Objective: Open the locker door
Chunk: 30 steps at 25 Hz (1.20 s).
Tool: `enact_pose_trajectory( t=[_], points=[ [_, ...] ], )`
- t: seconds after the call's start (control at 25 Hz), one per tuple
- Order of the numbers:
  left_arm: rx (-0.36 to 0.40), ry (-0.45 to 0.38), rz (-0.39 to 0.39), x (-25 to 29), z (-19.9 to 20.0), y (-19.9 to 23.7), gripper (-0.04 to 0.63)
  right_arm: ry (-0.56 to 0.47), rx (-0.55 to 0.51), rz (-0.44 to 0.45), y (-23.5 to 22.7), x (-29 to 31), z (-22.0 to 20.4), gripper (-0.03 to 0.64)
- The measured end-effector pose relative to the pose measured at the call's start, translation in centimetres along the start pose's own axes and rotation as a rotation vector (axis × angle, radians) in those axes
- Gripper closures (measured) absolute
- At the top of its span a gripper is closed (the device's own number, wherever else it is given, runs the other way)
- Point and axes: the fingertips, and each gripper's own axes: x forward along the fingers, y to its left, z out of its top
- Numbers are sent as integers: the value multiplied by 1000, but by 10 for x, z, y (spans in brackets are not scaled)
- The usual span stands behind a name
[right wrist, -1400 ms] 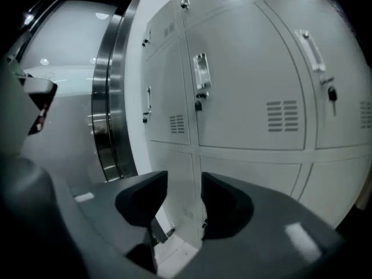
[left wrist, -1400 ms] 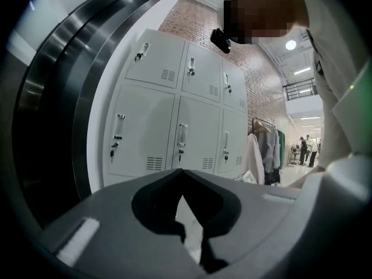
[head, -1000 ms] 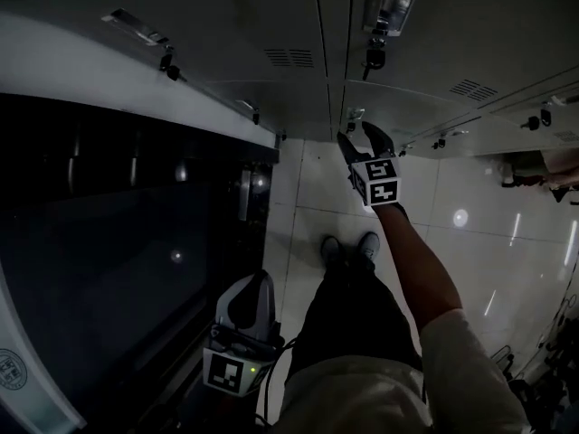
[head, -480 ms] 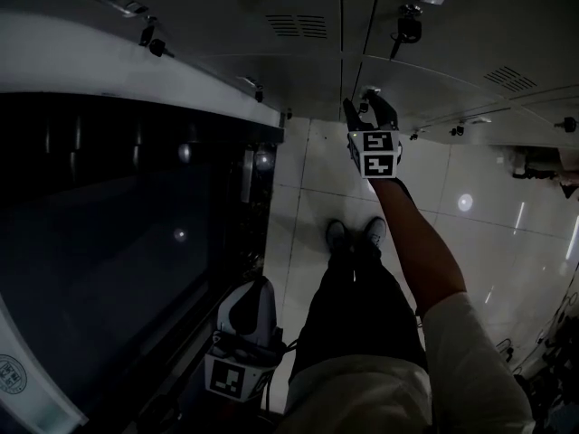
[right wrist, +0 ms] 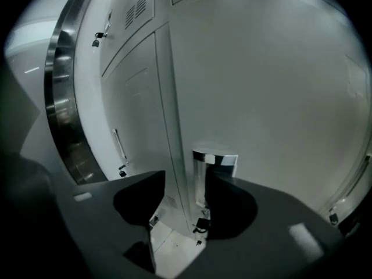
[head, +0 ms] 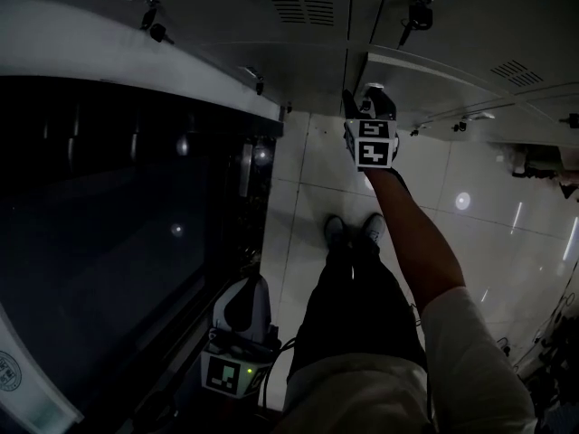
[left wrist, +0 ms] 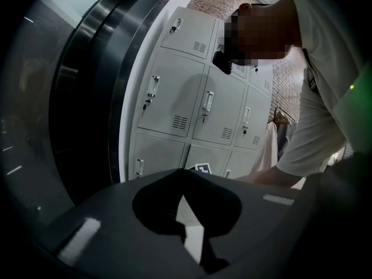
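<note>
The grey locker door [right wrist: 261, 97] fills the right gripper view. Its chrome handle [right wrist: 210, 176] stands between the open jaws of my right gripper [right wrist: 186, 182], close against the right jaw, and a key [right wrist: 200, 225] hangs just under it. In the head view the right gripper [head: 368, 107] reaches to that handle [head: 373, 89] at arm's length. My left gripper [head: 242, 301] hangs low beside the person's leg, shut and empty. The left gripper view looks up at the bank of lockers [left wrist: 192, 97] from a distance.
A dark curved wall with a steel frame [head: 109, 224] stands left of the lockers. The person's shoes [head: 353, 229] rest on glossy white floor tiles [head: 308, 179]. Neighbouring locker doors with keys [head: 418, 12] sit beside and above. Hanging clothes [left wrist: 270, 150] show far right.
My right gripper has moved in to the locker, and the handle now sits between its jaws. The left gripper has stayed low and its view has tilted upward.
</note>
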Motion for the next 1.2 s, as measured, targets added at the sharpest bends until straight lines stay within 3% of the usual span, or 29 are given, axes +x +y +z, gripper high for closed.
enact_pose_trajectory(
  t=[0.2, 0.4, 0.64, 0.76, 0.84, 1.0, 1.08, 1.2],
  points=[
    [-3, -14, 2, 5, 14, -2, 594, 14, 9, -45, 3, -31, -25, 482],
    [1, -22, -20, 9, 24, -7, 594, 2, 77, -78, 3, -81, -60, 494],
    [25, -41, -42, 13, 51, -16, 594, 25, 165, -208, -18, -159, -112, 494],
    [39, -53, -64, 20, 66, -25, 594, 69, 166, -271, -34, -192, -129, 568],
    [42, -50, -86, 25, 75, -34, 594, 92, 180, -309, -49, -211, -139, 577],
    [34, -101, -118, 36, 106, -48, 594, 124, 186, -324, -78, -235, -149, 578],
    [53, -87, -143, 35, 118, -55, 594, 135, 185, -312, -86, -244, -147, 578],
    [29, -189, -137, 31, 176, -63, 594, 127, 135, -283, -79, -271, -122, 577]
  ],
)
